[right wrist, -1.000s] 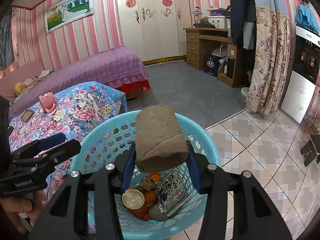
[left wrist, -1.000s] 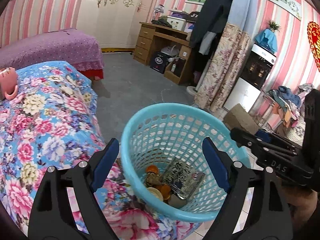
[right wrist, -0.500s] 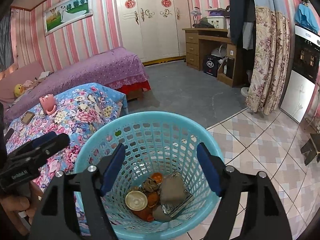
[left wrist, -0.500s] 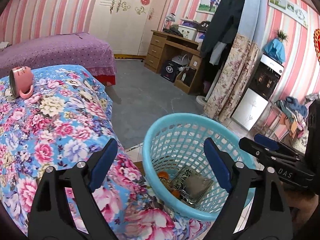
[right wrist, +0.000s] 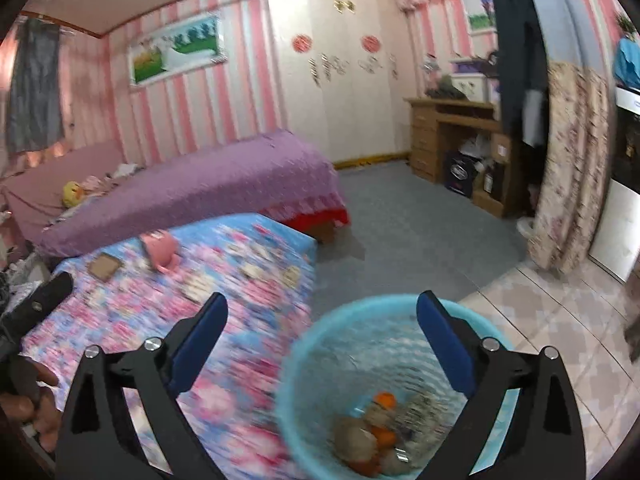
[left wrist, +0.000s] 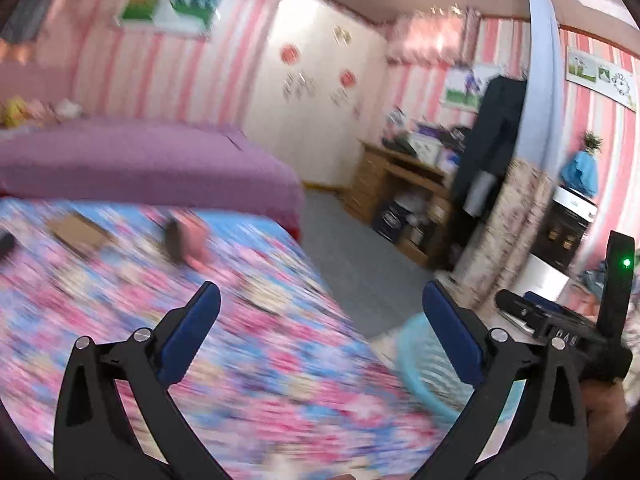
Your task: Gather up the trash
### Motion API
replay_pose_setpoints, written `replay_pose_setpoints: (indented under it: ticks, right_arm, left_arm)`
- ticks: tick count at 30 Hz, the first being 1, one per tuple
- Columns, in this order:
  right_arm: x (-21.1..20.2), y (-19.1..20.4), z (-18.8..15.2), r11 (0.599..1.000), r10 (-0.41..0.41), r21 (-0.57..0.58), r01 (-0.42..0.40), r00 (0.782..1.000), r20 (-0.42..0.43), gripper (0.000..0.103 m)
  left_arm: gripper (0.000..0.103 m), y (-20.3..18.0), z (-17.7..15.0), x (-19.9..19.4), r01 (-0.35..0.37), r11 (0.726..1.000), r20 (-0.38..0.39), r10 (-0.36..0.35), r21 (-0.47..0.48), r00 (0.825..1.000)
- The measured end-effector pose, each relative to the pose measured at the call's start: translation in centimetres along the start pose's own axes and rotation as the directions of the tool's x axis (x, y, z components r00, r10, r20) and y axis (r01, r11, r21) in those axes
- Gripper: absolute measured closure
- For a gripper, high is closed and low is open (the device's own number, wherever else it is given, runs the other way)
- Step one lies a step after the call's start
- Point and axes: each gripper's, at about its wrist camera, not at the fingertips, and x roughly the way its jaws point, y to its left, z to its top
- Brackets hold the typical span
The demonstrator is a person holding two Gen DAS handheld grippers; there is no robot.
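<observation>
A light blue mesh basket (right wrist: 316,344) stands on the floor by the floral table and holds several bits of trash (right wrist: 374,440), among them orange peel and a brown roll. My right gripper (right wrist: 320,316) is open and empty above the basket's left rim. My left gripper (left wrist: 320,308) is open and empty over the floral tablecloth (left wrist: 240,360); the basket's rim (left wrist: 408,344) shows at its lower right. The right gripper's body (left wrist: 560,328) shows at the right of the left wrist view. Both views are motion-blurred.
A pink mug (right wrist: 160,248) lies on the floral tablecloth (right wrist: 224,292) beside a small brown card (right wrist: 104,266). A purple bed (right wrist: 192,184) stands behind the table. A wooden desk (right wrist: 452,128), hanging clothes and a floral curtain (right wrist: 568,168) line the right side.
The brown roll left my right gripper and fell into the basket; the gripper stays open. Both grippers have swung left and up, from over the basket toward the floral table.
</observation>
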Motion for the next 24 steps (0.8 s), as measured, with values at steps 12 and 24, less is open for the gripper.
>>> replay_pose_setpoints:
  ticks: [12, 24]
  right_arm:
    - [-1.6, 18.5, -2.0, 0.940, 0.302, -0.174, -0.294, 0.953, 0.023, 0.005]
    - [0.7, 24.9, -9.3, 0.918, 0.290, -0.283, -0.279, 0.957, -0.004, 0.005]
  left_arm:
    - [0.005, 16.8, -3.3, -15.3, -0.426, 0.902, 0.049, 0.423, 0.067, 0.905]
    - [0.005, 20.1, -5.6, -16.0, -0.405, 0.912, 0.029, 0.408, -0.067, 0.913]
